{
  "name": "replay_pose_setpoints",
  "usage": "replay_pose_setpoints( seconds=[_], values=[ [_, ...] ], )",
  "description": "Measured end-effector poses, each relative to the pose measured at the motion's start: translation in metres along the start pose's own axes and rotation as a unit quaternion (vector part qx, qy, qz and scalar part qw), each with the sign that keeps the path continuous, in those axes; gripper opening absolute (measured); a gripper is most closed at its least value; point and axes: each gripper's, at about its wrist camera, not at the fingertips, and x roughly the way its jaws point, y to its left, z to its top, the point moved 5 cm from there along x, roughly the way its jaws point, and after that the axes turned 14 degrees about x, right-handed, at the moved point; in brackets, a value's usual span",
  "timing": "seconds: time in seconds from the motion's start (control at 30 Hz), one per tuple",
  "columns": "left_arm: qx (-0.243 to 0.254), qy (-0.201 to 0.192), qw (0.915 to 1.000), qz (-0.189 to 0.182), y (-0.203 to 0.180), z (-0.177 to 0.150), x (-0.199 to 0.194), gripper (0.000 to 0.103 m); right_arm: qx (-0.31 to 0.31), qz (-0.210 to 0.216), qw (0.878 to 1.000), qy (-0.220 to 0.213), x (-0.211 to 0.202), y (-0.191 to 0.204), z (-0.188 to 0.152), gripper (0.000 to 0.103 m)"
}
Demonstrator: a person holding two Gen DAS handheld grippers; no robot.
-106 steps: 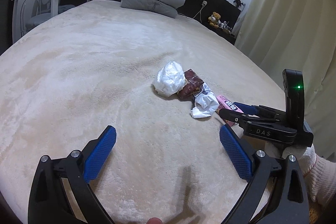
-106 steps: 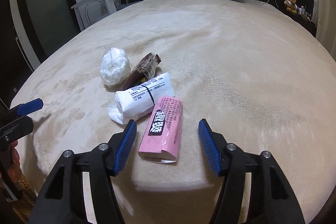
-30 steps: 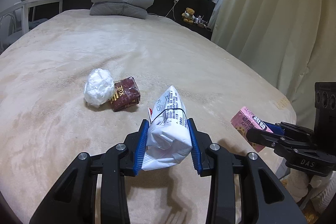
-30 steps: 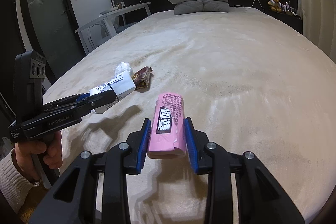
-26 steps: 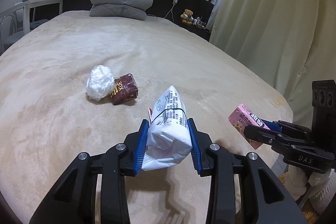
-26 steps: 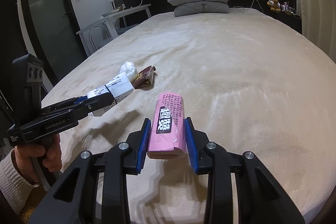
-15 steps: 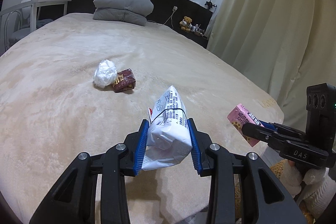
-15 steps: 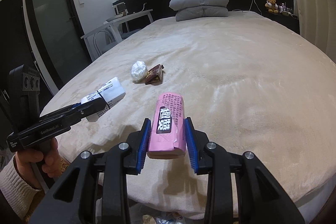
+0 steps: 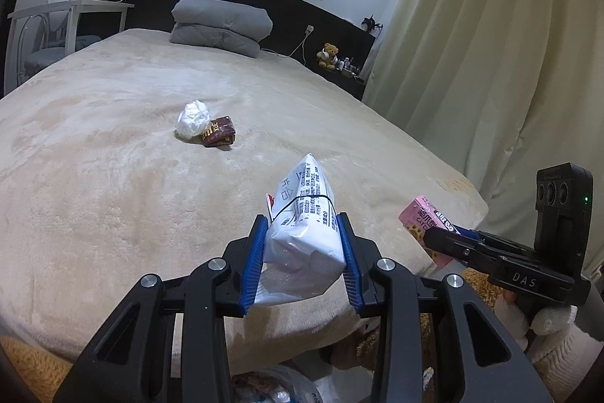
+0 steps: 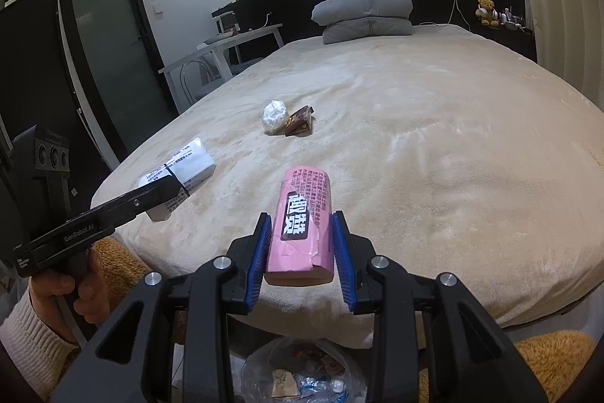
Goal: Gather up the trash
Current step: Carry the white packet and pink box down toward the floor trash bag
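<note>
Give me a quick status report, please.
Left gripper shut on white printed packet. Right gripper shut on pink wrapped pack. Crumpled white wad, brown wrapper remain. Path clear.

Four pieces of trash show: one white packet (image 9: 304, 225), one pink packet (image 10: 304, 225), one crumpled white wad (image 9: 193, 114) and one brown wrapper (image 9: 219, 136). Two of them lie on the one bed (image 9: 113, 176), touching each other, and two are held off it. There are two grippers, left (image 9: 302, 259) and right (image 10: 300, 248), each closed on one packet. One clear bag (image 10: 302, 372) of rubbish shows below the bed's edge. Two grey pillows (image 10: 366, 12) are stacked, and one teddy bear (image 10: 486, 11) sits by the headboard.
</note>
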Motion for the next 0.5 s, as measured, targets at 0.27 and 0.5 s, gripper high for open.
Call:
replay_pose_setpoints(
  seconds=[0.27, 0.5],
  values=[
    [0.012, 0.007, 0.9999, -0.003, -0.019, -0.018, -0.021, 0.035, -0.01, 0.008, 1.0, 0.0, -0.018, 0.013, -0.021, 0.034],
    [0.014, 0.019, 0.9997, -0.006, -0.033, -0.034, -0.031, 0.035, -0.008, 0.014, 1.0, 0.01, -0.026, 0.018, -0.034, 0.034]
  ],
)
